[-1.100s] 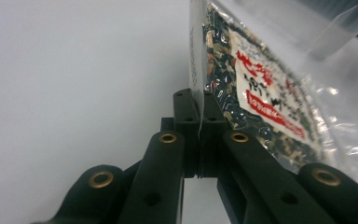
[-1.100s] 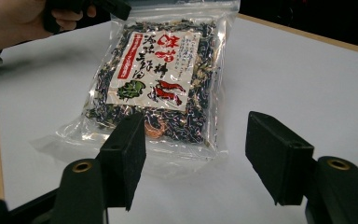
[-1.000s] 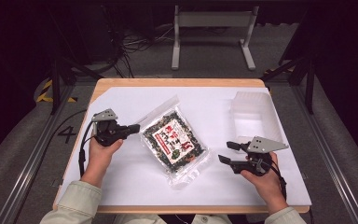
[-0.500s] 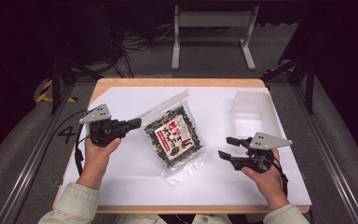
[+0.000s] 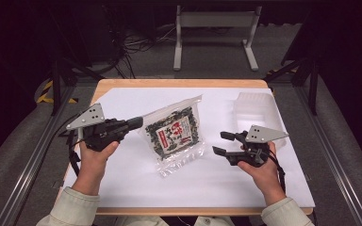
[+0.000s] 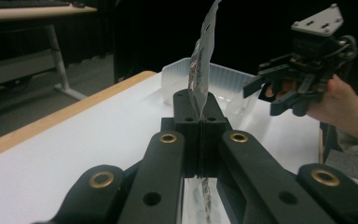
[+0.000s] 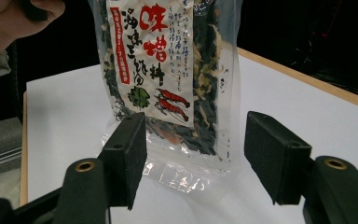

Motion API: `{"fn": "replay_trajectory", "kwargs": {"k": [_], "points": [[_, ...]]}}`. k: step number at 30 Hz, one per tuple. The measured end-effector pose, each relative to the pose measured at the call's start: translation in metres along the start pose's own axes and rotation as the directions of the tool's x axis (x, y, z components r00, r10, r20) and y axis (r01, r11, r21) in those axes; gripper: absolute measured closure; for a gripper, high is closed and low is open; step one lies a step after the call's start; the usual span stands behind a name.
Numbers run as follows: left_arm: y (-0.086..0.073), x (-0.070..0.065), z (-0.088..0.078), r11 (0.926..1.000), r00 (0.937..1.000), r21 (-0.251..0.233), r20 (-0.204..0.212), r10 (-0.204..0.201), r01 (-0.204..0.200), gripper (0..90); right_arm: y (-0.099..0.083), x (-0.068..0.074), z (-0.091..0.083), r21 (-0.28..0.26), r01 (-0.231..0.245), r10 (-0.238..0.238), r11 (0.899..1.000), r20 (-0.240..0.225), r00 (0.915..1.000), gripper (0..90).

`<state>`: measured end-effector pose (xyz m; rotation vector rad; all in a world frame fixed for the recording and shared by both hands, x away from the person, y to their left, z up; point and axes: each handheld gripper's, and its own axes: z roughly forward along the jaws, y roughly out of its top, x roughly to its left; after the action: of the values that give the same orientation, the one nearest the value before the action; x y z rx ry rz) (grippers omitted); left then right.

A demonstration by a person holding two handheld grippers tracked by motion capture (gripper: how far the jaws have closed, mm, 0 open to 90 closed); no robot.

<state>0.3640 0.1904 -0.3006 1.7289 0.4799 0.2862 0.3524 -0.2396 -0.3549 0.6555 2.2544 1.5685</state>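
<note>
left gripper (image 5: 139,122): clenched on bag (image 5: 173,133) edge, bag tilted up off table (image 5: 122,188) | right gripper (image 5: 222,142): jaws spread wide, nothing held, bag faced, not touched

The desk (image 5: 122,188) is seen from above and from the person's side, looking forward and down — both forearms enter at the bottom. The left gripper view is taken low over the desk along closed jaws, facing the right hand-held gripper (image 6: 279,84). The right gripper view is aimed leftward, close to the packet (image 7: 168,74) — shared by all three views.
</note>
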Motion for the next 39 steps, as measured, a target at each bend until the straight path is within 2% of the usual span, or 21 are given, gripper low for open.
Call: {"fn": "replay_trajectory", "kwargs": {"k": [2, 7, 11, 18, 20, 29, 30, 33, 37, 39], "points": [[0.002, -0.002, -0.001, 1.0, 1.0, -0.008, 0.006, 0.006, -0.005, 89.7, 0.002, 0.0, 0.002, 0.0, -0.001, 0.001, 1.0, -0.007, 1.0, 38.5], [0.007, -0.007, -0.005, 0.9994, 0.9993, -0.033, 0.036, 0.013, -0.012, 89.7, 0.014, -0.003, 0.016, -0.026, -0.01, 0.008, 1.0, -0.061, 0.9981, 35.8], [0.01, -0.009, -0.005, 0.9989, 0.9978, -0.046, 0.065, 0.016, -0.013, 89.7, 0.021, -0.001, 0.025, -0.039, 0.0, -0.003, 0.999, -0.09, 0.996, 34.2], [0.012, -0.015, -0.002, 0.9984, 0.9949, -0.054, 0.098, 0.023, -0.017, 89.7, 0.028, 0.002, 0.039, -0.058, 0.01, -0.018, 0.998, -0.142, 0.9898, 31.9], [0.012, -0.016, -0.001, 0.9984, 0.9943, -0.053, 0.104, 0.025, -0.02, 89.7, 0.029, 0.002, 0.041, -0.066, 0.0, -0.011, 0.998, -0.164, 0.9864, 31.6], [0.014, -0.022, 0.003, 0.9973, 0.9898, -0.065, 0.136, 0.044, -0.035, 89.7, 0.031, 0.003, 0.052, -0.089, 0.011, -0.029, 0.996, -0.196, 0.9801, 28.7], [0.014, -0.023, 0.003, 0.997, 0.9889, -0.069, 0.142, 0.046, -0.036, 89.7, 0.03, 0.003, 0.055, -0.095, 0.008, -0.028, 0.995, -0.216, 0.976, 28.1], [0.014, -0.023, 0.004, 0.9969, 0.9871, -0.071, 0.154, 0.045, -0.034, 89.7, 0.03, 0.004, 0.058, -0.098, 0.014, -0.036, 0.995, -0.232, 0.9719, 27.5], [0.013, -0.023, 0.006, 0.9968, 0.9861, -0.068, 0.158, 0.051, -0.041, 89.7, 0.029, 0.006, 0.061, -0.104, 0.031, -0.055, 0.994, -0.234, 0.9706, 28.3], [0.013, -0.024, 0.006, 0.9969, 0.9858, -0.067, 0.16, 0.053, -0.043, 89.7, 0.028, 0.007, 0.061, -0.099, 0.049, -0.071, 0.994, -0.229, 0.9708, 31.5]]}}
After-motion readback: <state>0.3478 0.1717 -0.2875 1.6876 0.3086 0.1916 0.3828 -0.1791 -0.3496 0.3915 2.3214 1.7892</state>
